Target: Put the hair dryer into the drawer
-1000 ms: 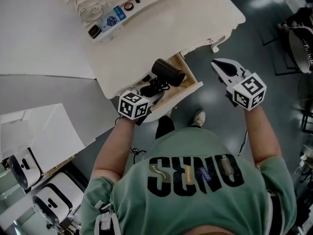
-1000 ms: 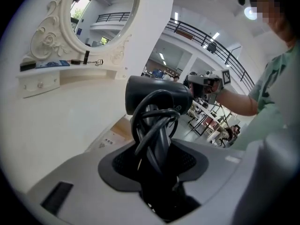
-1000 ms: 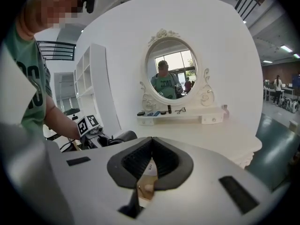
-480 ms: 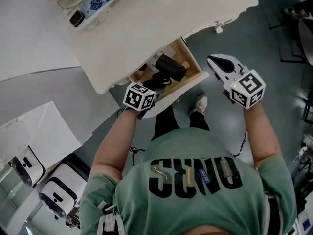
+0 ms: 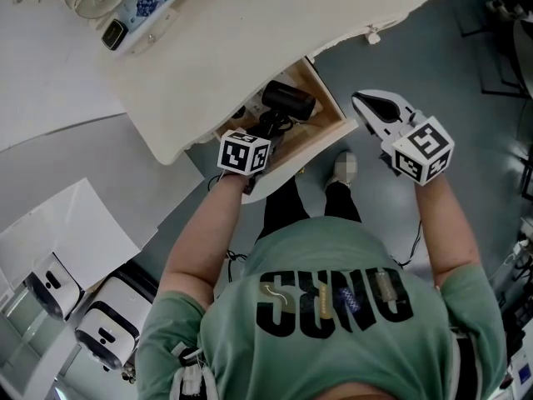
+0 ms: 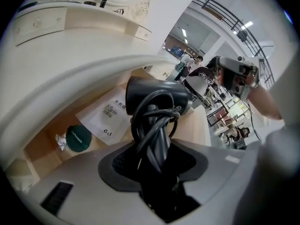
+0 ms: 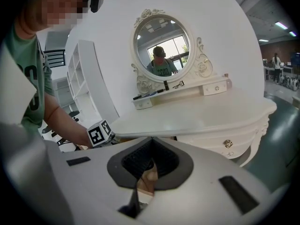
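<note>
The black hair dryer (image 5: 287,100) hangs over the inside of the open wooden drawer (image 5: 331,119), just below the white dressing table's edge (image 5: 250,65). My left gripper (image 5: 266,133) is shut on its handle, which has the black cord wound round it. In the left gripper view the hair dryer (image 6: 157,95) stands straight ahead of the left gripper (image 6: 157,149), barrel pointing right; whether it touches the drawer bottom I cannot tell. My right gripper (image 5: 376,107) hovers right of the drawer over the floor. In its own view the right gripper (image 7: 149,142) is shut on nothing.
The drawer holds a white sachet (image 6: 110,114) and a round green lid (image 6: 77,137). An oval mirror (image 7: 161,43) stands on the tabletop with small items (image 5: 137,7). A lower drawer knob (image 7: 228,144) shows at the right. White machines (image 5: 100,336) stand at lower left.
Both hands have come down. The left gripper has carried the hair dryer lower, toward the drawer's inside, still gripping it. The right gripper sank beside the drawer.
</note>
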